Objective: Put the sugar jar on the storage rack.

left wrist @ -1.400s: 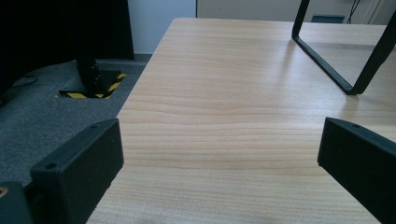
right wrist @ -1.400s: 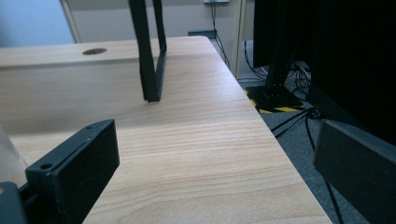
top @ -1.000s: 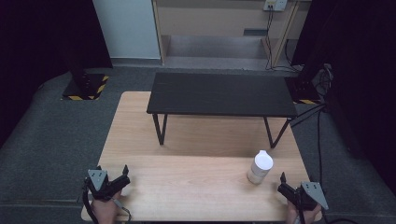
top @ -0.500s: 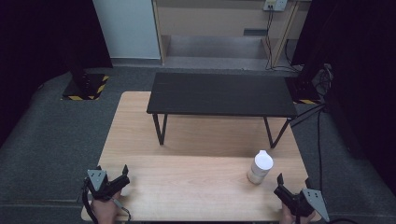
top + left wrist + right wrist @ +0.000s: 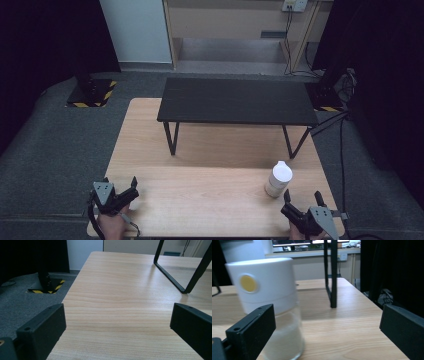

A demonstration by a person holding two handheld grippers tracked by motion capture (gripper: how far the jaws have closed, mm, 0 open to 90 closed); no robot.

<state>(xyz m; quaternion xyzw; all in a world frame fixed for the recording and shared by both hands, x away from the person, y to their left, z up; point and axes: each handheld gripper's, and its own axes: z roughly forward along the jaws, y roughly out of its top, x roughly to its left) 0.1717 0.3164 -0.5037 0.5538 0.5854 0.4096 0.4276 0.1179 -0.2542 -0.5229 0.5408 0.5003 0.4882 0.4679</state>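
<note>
High view: black bench (image 5: pixel 235 100) stands beyond white bottle (image 5: pixel 278 179).

No readable text, brand or number anywhere. Only markings: a plain round yellow sticker (image 5: pixel 248 283) on the wide white cap of the white cylindrical plastic bottle (image 5: pixel 270 302), blank, no print on it; bottle sits just ahead of the right claw (image 5: pixel 329 322), towards its left jaw. Also yellow-and-black hazard striping on the black floor base plate (image 5: pixel 46 287), on the floor off the desk edge, ahead-left of the left claw (image 5: pixel 117 325). Stripes only, no lettering.
</note>
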